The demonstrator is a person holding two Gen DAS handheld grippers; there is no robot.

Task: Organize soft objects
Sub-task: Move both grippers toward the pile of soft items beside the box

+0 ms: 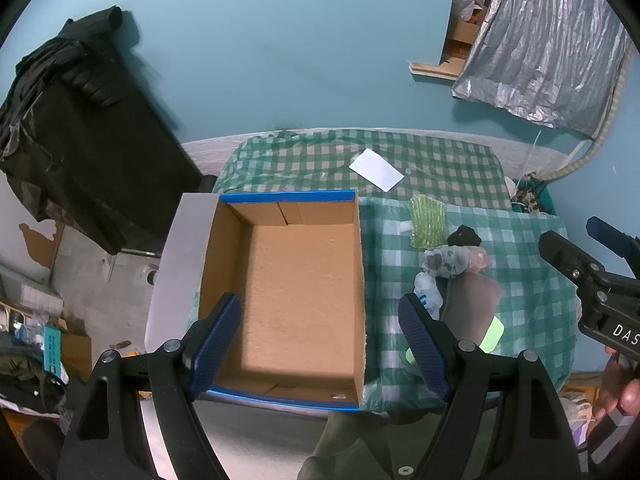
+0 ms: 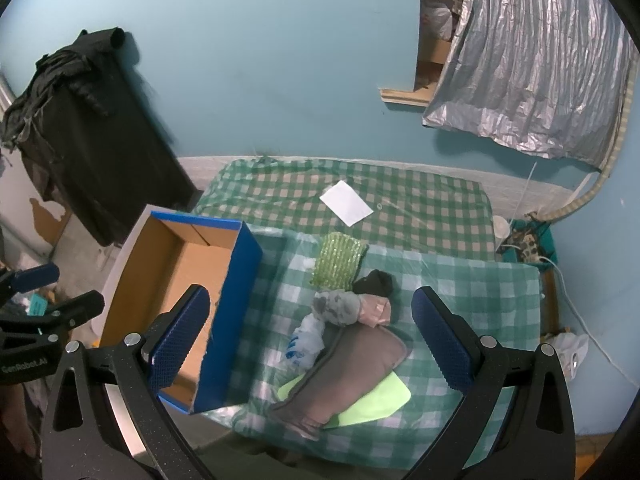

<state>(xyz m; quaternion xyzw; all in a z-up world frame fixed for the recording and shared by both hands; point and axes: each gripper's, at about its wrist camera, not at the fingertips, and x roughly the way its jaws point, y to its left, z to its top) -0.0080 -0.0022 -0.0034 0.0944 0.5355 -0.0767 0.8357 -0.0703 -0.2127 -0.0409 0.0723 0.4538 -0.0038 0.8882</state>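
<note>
An empty cardboard box (image 1: 300, 288) with blue outer walls (image 2: 230, 320) sits at the left of a green checked cloth (image 2: 460, 312). To its right lie soft things: a brown pouch (image 2: 348, 368) on a lime-green cloth (image 2: 376, 400), a white-and-blue bag (image 2: 306, 340), a grey patterned bundle (image 2: 336, 308), a pink piece (image 2: 376, 310), a black sock (image 2: 374, 282) and a green knitted pad (image 2: 338, 264). My left gripper (image 1: 320, 344) is open above the box. My right gripper (image 2: 312, 344) is open above the pile. Both are empty.
A white paper (image 2: 346, 202) lies on the far checked cloth. A black cloth-draped stand (image 1: 80, 140) is at the left. A silver foil sheet (image 2: 532, 60) hangs on the blue wall. Clutter lies on the floor at the left (image 1: 36, 340) and a teal basket at the right (image 2: 528, 244).
</note>
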